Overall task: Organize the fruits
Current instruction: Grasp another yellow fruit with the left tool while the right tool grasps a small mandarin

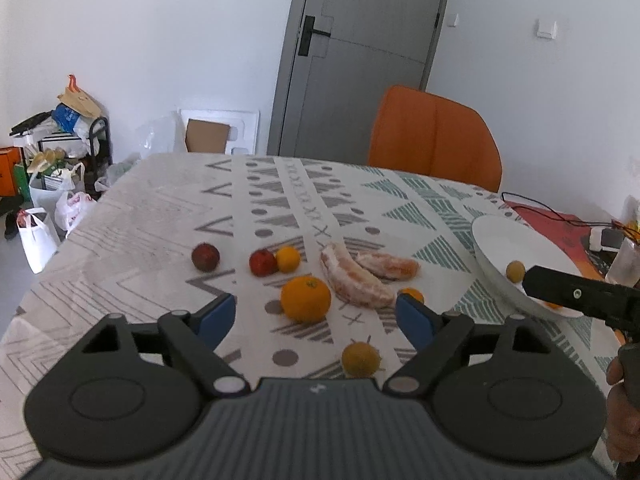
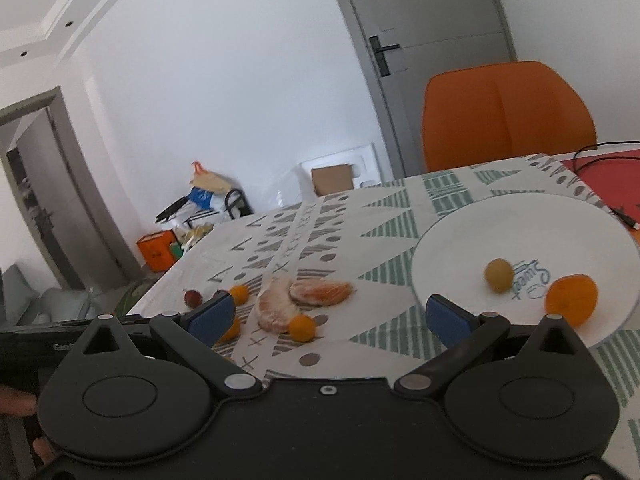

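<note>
Both grippers' fingers are wide open and empty, left gripper (image 1: 316, 312) framing the big orange (image 1: 305, 299) mid-frame, which could roll off the bench (image 1: 132, 216) if nudged.

- Left gripper (image 1: 316, 312) hangs over the patterned worktop (image 1: 132, 232), blue fingers (image 1: 214, 318) spread wide, a large orange (image 1: 305, 299) between them, untouched.
- Yellow fruit (image 1: 360, 359) sits at five o'clock from the orange.
- White plate (image 1: 508, 248) lies at three o'clock.
</note>
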Tool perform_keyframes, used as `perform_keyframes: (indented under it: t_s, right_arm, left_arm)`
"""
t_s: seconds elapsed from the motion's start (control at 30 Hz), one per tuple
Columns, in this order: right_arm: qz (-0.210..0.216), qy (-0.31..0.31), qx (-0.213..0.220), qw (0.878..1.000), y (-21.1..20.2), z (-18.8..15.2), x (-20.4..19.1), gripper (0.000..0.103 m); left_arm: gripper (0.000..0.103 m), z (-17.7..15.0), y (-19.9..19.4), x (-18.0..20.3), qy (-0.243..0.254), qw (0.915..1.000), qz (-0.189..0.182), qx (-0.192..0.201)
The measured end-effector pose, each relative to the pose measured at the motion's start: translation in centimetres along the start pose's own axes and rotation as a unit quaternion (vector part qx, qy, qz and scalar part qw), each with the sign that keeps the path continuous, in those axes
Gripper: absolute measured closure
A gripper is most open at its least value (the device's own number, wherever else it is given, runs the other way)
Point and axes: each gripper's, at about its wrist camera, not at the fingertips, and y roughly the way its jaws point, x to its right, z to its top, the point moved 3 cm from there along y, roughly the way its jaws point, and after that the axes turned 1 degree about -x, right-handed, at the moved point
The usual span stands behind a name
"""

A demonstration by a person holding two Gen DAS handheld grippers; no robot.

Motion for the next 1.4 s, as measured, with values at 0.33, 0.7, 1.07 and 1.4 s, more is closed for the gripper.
perform_keyframes:
  t_s: [0.33,0.7,1.07,1.4]
  right_arm:
    - [0.000,-0.029,-0.020,0.999,1.5,-0.4,-1.0,0.013]
    - [0.014,-0.050,-0.051,0.997,3.5,-1.1,-2.0,0.031]
    - [0.010,-0.070,-0.098,0.993,6.3,-1.6,-3.0,0.050]
    - [-0.008,-0.081,-0.113,0.990,8.7,-1.2,-3.4,0.055]
  left_arm:
    - [0.052,-1.8,2.2,0.5,-0.013,0.9983,-0.042,-0.039]
    - [0.079,-2.5,3.7,0.7,-0.005,0.9974,-0.055,-0.047]
    - [0.079,-1.7,3.3,-1.1,-0.028,0.9981,-0.046,-0.031]
    - [0.079,-1.8,3.1,-3.7,-0.053,0.9979,-0.027,-0.026]
